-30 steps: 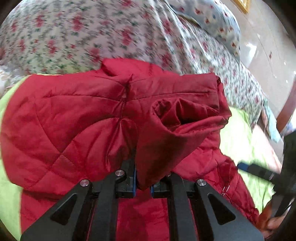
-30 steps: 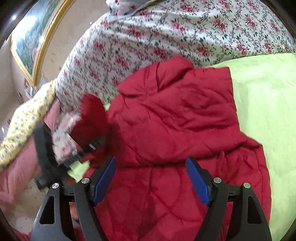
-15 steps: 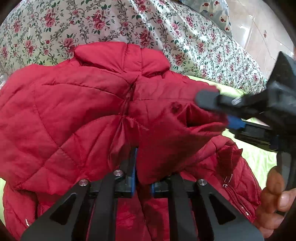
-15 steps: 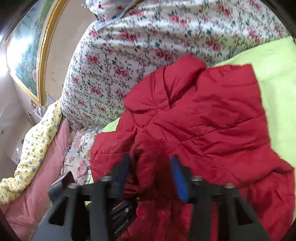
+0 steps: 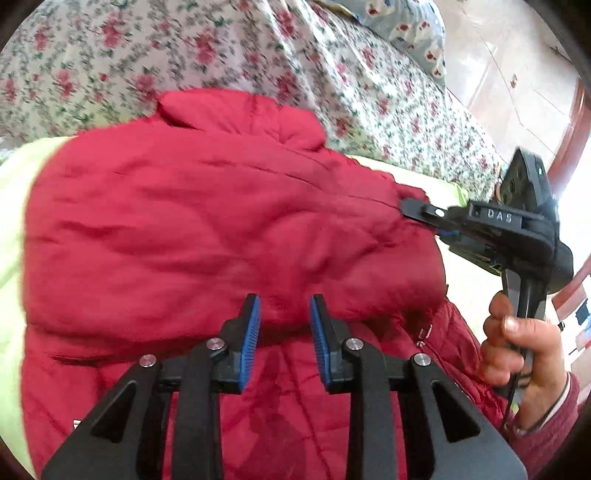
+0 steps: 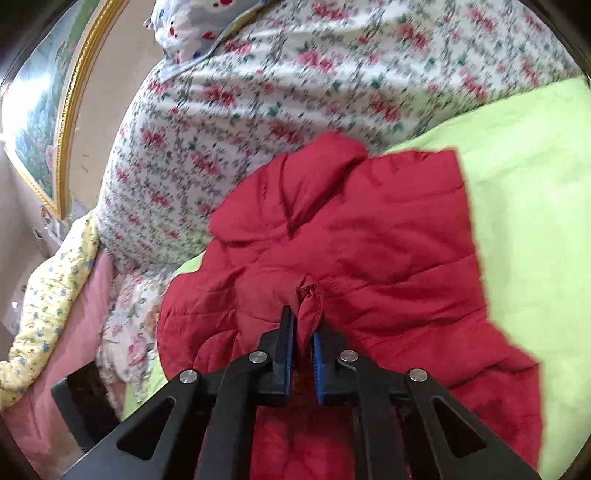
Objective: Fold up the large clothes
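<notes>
A red quilted jacket lies on a lime-green sheet, collar toward the floral bedding. One sleeve is folded across its body. My left gripper is open just above the jacket's middle, holding nothing. My right gripper is shut on the sleeve cuff, pinching a bunch of red fabric. In the left wrist view the right gripper comes in from the right, held by a hand, with its tips at the jacket's right edge.
A floral duvet is heaped behind the jacket. A blue patterned pillow lies farther back. A gold-framed painting hangs on the wall at left. Pink and yellow bedding sits at the bed's left edge.
My left gripper has let go of the sleeve and opened. My right gripper has closed on the cuff and drawn it across the jacket, so the sleeve now lies flatter.
</notes>
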Available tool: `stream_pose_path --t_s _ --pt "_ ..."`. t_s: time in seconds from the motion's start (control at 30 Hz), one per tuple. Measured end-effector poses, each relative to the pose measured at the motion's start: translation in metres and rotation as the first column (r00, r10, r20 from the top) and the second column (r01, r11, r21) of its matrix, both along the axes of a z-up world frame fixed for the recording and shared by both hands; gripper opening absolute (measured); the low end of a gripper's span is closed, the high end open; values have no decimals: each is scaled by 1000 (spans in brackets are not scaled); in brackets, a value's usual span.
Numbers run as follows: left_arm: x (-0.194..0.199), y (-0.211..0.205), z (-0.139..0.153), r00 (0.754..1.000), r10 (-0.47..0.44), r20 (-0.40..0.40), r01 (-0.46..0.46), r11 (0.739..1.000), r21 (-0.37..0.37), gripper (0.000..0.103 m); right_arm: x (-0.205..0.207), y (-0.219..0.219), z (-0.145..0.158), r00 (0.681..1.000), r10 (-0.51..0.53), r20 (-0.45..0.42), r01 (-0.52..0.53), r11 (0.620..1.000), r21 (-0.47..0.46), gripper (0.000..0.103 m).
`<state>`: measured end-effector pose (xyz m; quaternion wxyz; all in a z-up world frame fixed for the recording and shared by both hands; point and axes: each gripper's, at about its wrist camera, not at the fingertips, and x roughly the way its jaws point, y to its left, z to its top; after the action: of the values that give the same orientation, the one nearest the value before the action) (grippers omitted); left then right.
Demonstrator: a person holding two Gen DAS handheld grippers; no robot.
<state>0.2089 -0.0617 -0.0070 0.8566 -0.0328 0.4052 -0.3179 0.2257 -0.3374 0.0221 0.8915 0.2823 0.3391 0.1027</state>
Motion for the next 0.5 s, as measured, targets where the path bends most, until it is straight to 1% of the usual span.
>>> stream_pose_path --t_s 0.1,0.2,0.33,0.5 --pt "7 18 9 999 30 14 -30 999 -16 25 -2 -16 4 999 -41 13 42 998 -48 8" --pt "20 35 16 995 84 44 -84 996 -3 25 0 -24 3 998 -69 11 70 991 -117 7" --pt "46 53 15 987 159 35 -159 987 -4 24 9 -25 -11 998 -61 -18 57 988 -146 7" --pt "70 63 0 979 202 17 -202 979 30 24 14 -20 -28 997 -55 -47 48 988 -150 8"
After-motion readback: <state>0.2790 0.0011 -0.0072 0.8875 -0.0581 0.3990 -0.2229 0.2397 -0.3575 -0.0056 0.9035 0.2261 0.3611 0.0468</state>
